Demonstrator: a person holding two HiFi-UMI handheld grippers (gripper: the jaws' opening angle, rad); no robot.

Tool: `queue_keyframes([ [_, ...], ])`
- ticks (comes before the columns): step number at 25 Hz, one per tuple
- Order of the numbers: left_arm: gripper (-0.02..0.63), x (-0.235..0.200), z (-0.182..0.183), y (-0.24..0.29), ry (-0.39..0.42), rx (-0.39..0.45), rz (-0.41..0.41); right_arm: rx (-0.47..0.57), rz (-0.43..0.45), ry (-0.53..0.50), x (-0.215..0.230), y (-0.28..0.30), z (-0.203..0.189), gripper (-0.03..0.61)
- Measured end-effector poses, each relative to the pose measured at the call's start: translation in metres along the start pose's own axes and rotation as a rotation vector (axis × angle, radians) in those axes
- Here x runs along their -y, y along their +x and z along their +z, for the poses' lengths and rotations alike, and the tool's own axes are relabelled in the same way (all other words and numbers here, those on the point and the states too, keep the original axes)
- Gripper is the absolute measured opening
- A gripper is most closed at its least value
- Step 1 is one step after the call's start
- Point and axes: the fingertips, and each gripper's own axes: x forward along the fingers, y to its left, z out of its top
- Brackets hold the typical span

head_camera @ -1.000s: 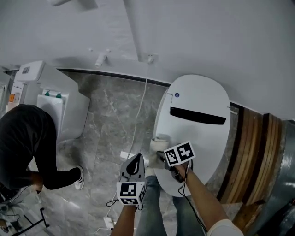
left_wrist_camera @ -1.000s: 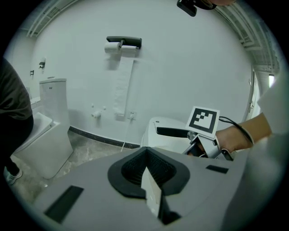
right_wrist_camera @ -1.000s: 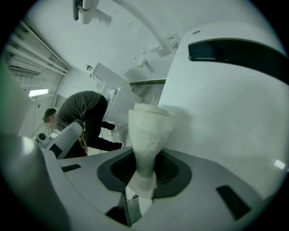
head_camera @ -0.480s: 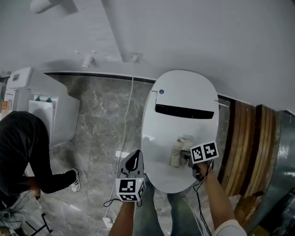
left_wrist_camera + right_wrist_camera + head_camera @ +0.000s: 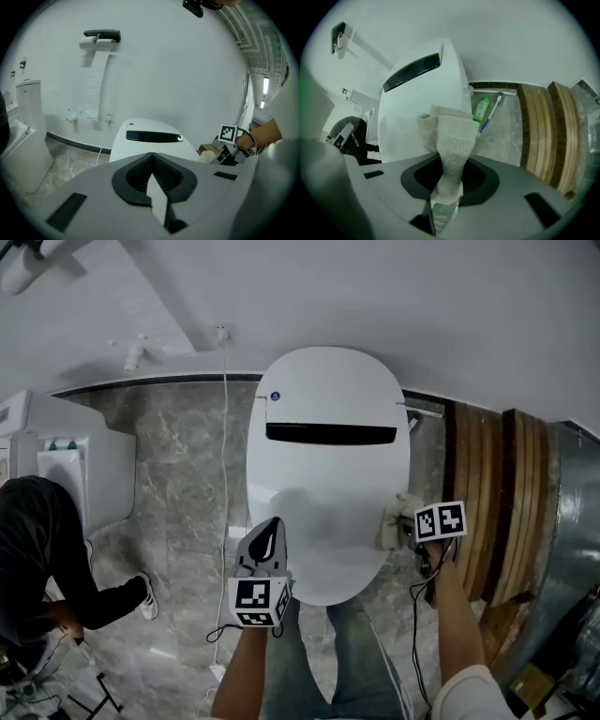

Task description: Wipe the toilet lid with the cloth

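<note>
The white oval toilet lid [image 5: 328,474] is closed, with a dark slot near its back. A folded beige cloth [image 5: 394,521] rests against the lid's right edge, and my right gripper [image 5: 409,527] is shut on it and points steeply down. In the right gripper view the cloth [image 5: 450,140] sticks out of the jaws over the lid [image 5: 417,103]. My left gripper [image 5: 269,538] hovers at the lid's front left rim, shut and holding nothing. In the left gripper view its jaws [image 5: 154,187] are closed, and the lid [image 5: 150,138] lies ahead of them.
A person in black [image 5: 42,540] crouches at the left by another white fixture [image 5: 89,474]. A cable [image 5: 225,437] runs down the wall to the floor. Wooden planks [image 5: 487,493] lie to the right, with a green bottle [image 5: 481,108] and a brush [image 5: 491,115] beside the toilet.
My right gripper has dragged the cloth across the lid from its front left edge to its right edge. The left gripper stays near the lid's front.
</note>
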Motion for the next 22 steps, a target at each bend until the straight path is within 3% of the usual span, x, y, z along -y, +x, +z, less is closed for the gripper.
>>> queue_keyframes([
  [2,0.012,-0.005,-0.001,-0.004,-0.001,-0.003,0.011,0.023,0.008,-0.031,-0.012,-0.005,-0.001,0.092],
  [4,0.012,-0.017,-0.002,-0.010,-0.005,-0.001,0.029,0.047,0.085,-0.063,-0.048,-0.009,-0.004,0.092],
  [8,0.012,-0.050,-0.007,-0.027,-0.019,-0.004,0.074,0.018,0.313,-0.124,-0.166,0.007,-0.026,0.092],
  [12,0.012,-0.082,-0.011,-0.046,-0.027,-0.007,0.110,-0.078,0.425,-0.222,-0.276,0.050,-0.055,0.092],
  [16,0.012,-0.099,-0.015,-0.057,-0.017,-0.012,0.102,-0.132,0.403,-0.270,-0.325,0.084,-0.066,0.092],
  [22,0.012,-0.098,-0.022,-0.060,-0.029,-0.023,0.085,-0.123,0.339,-0.218,-0.298,0.088,-0.071,0.092],
])
